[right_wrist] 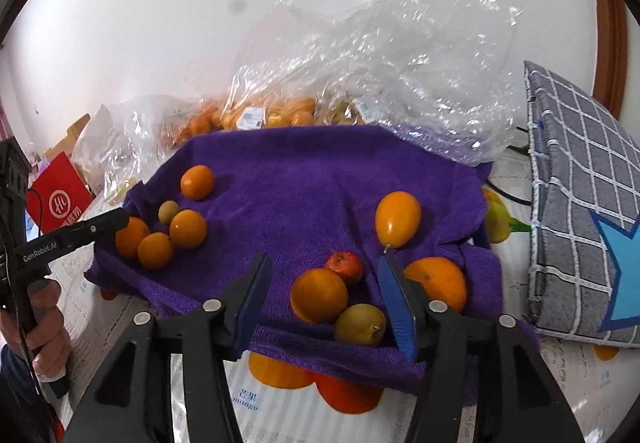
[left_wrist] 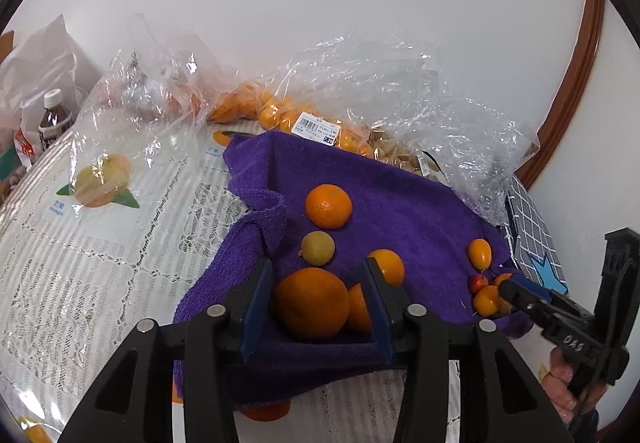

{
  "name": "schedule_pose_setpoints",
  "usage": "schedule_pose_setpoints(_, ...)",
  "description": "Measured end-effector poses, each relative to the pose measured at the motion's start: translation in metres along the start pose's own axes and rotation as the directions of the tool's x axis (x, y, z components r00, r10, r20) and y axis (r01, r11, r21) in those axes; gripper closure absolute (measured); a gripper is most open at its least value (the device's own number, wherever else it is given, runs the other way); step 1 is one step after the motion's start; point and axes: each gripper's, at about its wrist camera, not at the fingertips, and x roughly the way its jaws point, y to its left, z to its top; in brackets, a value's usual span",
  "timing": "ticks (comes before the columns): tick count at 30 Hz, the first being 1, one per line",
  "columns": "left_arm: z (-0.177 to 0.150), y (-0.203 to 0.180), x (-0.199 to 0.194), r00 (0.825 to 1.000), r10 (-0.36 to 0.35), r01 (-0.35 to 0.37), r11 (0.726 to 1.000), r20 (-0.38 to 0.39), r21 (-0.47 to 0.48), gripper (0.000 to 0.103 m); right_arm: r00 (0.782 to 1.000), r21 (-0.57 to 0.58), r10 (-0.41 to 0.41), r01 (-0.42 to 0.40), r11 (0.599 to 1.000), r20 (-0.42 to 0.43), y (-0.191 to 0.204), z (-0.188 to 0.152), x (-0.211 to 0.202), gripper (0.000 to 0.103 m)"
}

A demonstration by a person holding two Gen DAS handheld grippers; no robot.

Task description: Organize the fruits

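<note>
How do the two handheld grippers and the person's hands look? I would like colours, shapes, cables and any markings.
Both tools are black plastic with silver pivot screws and blue pads inside the fingers. The left gripper bears white "GenRobot.AI" lettering, and a thin black cable runs along it. The right gripper shows embossed letters, hard to read. Each bare hand grips a black handle; a dark sleeve shows at the wrists.

Checked grey cushion [right_wrist: 580, 203] lies right; dark bottle [left_wrist: 54, 119], perhaps tea, far left.

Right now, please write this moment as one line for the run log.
left gripper: open around large orange | right gripper: open, orange and green-yellow fruit between fingers | surface: purple towel
</note>
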Motion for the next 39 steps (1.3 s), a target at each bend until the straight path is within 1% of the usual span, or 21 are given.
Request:
schedule_pose_setpoints(1,0.000,-0.001,-0.002,1.000,0.004,-0.004,1.000,0.001,0.004,0.058,1.000,0.005,-0.003,0.003,1.000,0.005,0.000,0.000,-0.003,0.042)
schedule_pose_setpoints(3,-0.001,-0.003,-0.007,1.000,0.011,-0.011,1.000,0.007,0.013,0.056,1.000,0.014,-0.021,0.021,1.000,0.012,0.000,0.001,-0.011,0.041)
schedule_pose_setpoints(5,-0.002,-0.006,-0.014,1.000,0.023,-0.023,0.999,0.019,0.022,0.054,1.000,0.045,-0.028,0.028,0.999,-0.004,0.000,-0.001,-0.021,0.041)
schedule_pose_setpoints(7,-0.005,-0.012,-0.023,0.998,0.056,-0.056,0.998,0.017,0.028,0.054,0.999,0.071,-0.030,0.031,0.997,-0.021,0.001,-0.001,-0.034,0.041)
schedule_pose_setpoints(9,-0.009,-0.017,-0.036,0.998,0.054,-0.054,0.998,0.012,0.030,0.053,0.997,0.069,-0.071,0.072,0.995,-0.022,0.004,-0.002,-0.054,0.041)
schedule_pose_setpoints(11,-0.014,-0.026,-0.052,0.998,0.066,-0.067,0.997,0.017,0.039,0.049,0.993,0.060,-0.117,0.117,0.991,-0.003,0.008,-0.001,-0.079,0.039)
schedule_pose_setpoints(12,-0.016,-0.031,-0.059,0.997,0.077,-0.078,0.996,0.023,0.050,0.049,0.992,0.062,-0.122,0.122,0.991,0.003,0.009,-0.002,-0.088,0.033)
schedule_pose_setpoints(13,-0.017,-0.035,-0.065,0.996,0.090,-0.091,0.994,0.025,0.060,0.049,0.993,0.063,-0.117,0.116,0.991,0.009,0.009,-0.002,-0.099,0.031)
schedule_pose_setpoints(14,-0.018,-0.041,-0.073,0.995,0.098,-0.100,0.993,0.021,0.064,0.048,0.995,0.065,-0.103,0.101,0.993,0.016,0.011,-0.002,-0.113,0.031)
schedule_pose_setpoints(15,-0.018,-0.047,-0.084,0.996,0.084,-0.085,0.994,0.014,0.063,0.048,0.994,0.072,-0.103,0.102,0.992,0.019,0.011,-0.003,-0.122,0.031)
schedule_pose_setpoints(17,-0.019,-0.060,-0.102,0.998,0.069,-0.070,0.995,0.008,0.075,0.046,0.991,0.094,-0.130,0.126,0.988,0.034,0.011,-0.005,-0.143,0.031)
schedule_pose_setpoints(18,-0.020,-0.067,-0.112,0.998,0.067,-0.068,0.994,0.019,0.088,0.041,0.988,0.099,-0.146,0.141,0.985,0.042,0.013,-0.007,-0.154,0.026)
schedule_pose_setpoints(19,-0.022,-0.074,-0.121,0.997,0.075,-0.078,0.992,0.030,0.104,0.039,0.986,0.101,-0.158,0.152,0.983,0.055,0.014,-0.009,-0.166,0.015)
schedule_pose_setpoints(22,-0.027,-0.091,-0.139,0.993,0.107,-0.112,0.983,0.039,0.148,0.034,0.975,0.095,-0.192,0.182,0.979,0.111,0.021,-0.016,-0.200,0.007)
schedule_pose_setpoints(23,-0.028,-0.094,-0.144,0.994,0.102,-0.105,0.982,0.031,0.154,0.032,0.970,0.087,-0.205,0.195,0.977,0.128,0.024,-0.018,-0.210,0.006)
schedule_pose_setpoints(25,-0.029,-0.102,-0.155,0.995,0.094,-0.097,0.983,0.021,0.156,0.032,0.967,0.071,-0.205,0.197,0.978,0.150,0.030,-0.022,-0.226,0.002)
schedule_pose_setpoints(26,-0.030,-0.107,-0.162,0.995,0.097,-0.100,0.982,0.030,0.160,0.031,0.966,0.067,-0.205,0.196,0.978,0.160,0.034,-0.025,-0.236,0.002)
schedule_pose_setpoints(27,-0.031,-0.112,-0.167,0.994,0.103,-0.108,0.980,0.039,0.168,0.028,0.965,0.067,-0.208,0.200,0.978,0.161,0.035,-0.026,-0.241,0.001)
schedule_pose_setpoints(32,-0.035,-0.131,-0.191,0.990,0.120,-0.132,0.974,0.071,0.187,0.016,0.961,0.075,-0.238,0.229,0.970,0.140,0.043,-0.031,-0.258,0.000)
schedule_pose_setpoints(36,-0.036,-0.141,-0.203,0.986,0.146,-0.160,0.966,0.082,0.203,0.012,0.956,0.064,-0.258,0.251,0.966,0.138,0.050,-0.033,-0.267,0.000)
schedule_pose_setpoints(39,-0.036,-0.144,-0.209,0.983,0.158,-0.174,0.961,0.089,0.213,0.011,0.954,0.068,-0.263,0.256,0.964,0.141,0.051,-0.035,-0.276,0.000)
